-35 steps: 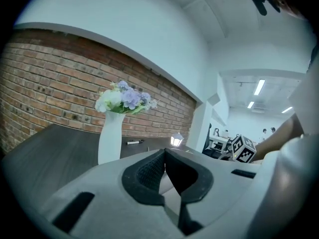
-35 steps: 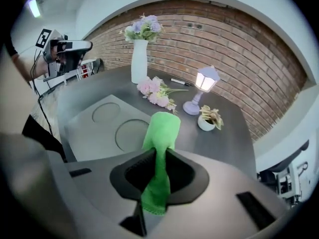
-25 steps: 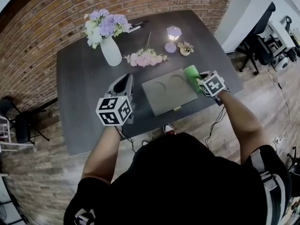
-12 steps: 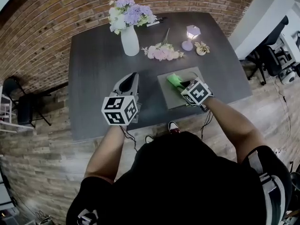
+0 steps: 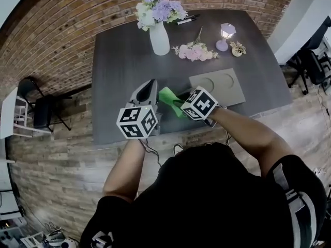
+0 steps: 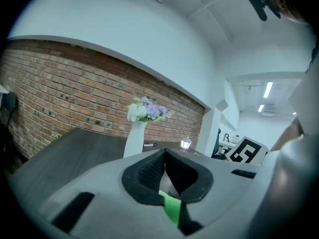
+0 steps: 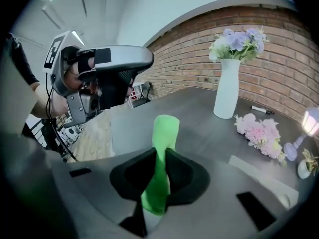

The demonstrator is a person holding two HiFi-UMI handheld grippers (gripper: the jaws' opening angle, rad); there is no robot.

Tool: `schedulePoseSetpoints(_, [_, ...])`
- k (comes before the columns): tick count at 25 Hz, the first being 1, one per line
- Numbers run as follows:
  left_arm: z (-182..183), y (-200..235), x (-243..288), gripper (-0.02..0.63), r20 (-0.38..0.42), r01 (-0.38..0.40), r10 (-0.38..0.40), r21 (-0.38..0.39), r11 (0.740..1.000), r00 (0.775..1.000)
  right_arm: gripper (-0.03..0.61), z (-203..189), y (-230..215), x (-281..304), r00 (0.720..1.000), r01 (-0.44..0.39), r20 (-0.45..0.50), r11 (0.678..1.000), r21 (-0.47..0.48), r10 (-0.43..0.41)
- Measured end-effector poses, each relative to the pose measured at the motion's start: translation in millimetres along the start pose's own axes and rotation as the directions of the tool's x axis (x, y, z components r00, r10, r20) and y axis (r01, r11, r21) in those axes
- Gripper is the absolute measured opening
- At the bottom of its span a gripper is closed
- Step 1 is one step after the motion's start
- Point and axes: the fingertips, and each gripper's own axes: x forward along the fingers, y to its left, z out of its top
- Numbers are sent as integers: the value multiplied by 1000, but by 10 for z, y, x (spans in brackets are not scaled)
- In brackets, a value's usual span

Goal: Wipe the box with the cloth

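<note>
Fingers [image 7: 187, 179] of right gripper [image 7: 161, 151] clamp cloth [image 7: 165, 126] beside box [image 5: 227, 89].

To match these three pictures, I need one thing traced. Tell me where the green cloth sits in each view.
Head view: green cloth at centre, left of the box.
Left gripper view: a green sliver at the bottom centre.
Right gripper view: centre, upright in the right claw.
Shared landmark: white vase of flowers.

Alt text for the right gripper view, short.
The right gripper is shut on a green cloth that stands up between its fingers, over a dark table. Behind: a white vase of flowers against a brick wall, pink flowers lying at right.
</note>
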Motion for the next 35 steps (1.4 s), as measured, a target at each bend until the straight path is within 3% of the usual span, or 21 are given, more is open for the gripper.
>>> schedulePoseSetpoints(8, [-143, -438, 111, 9, -29, -14, 15, 27, 1000, 999, 57, -554, -585, -412, 996, 73, -51, 997, 23, -72])
schedulePoseSetpoints(14, [-266, -804, 311, 9, -54, 8, -6, 40, 999, 999, 57, -1171, -1398, -1036, 966, 234, -123, 970, 60, -226])
schedulePoseSetpoints(17, [-328, -1009, 452, 9, -74, 38, -34, 55, 998, 997, 58, -1531, -1862, -1455, 932, 342, -164, 935, 92, -324])
schedulePoseSetpoints(23, [-469, -1418, 706, 9, -114, 105, -96, 76, 992, 989, 58, -2310, -2547, -2425, 831, 542, -263, 819, 190, -490])
schedulePoseSetpoints(26, [-531, -1549, 798, 9, -131, 120, -108, 86, 989, 985, 58, -2489, -2663, -2720, 815, 574, -256, 784, 236, -519])
schedulePoseSetpoints(29, [-552, -1652, 864, 9, -137, 125, -111, 93, 988, 984, 58, -2432, -2678, -2820, 824, 567, -203, 781, 261, -530])
schedulePoseSetpoints(35, [-488, -1767, 910, 9, -118, 91, -76, 125, 988, 990, 58, -1947, -2665, -2824, 850, 522, -46, 828, 204, -525])
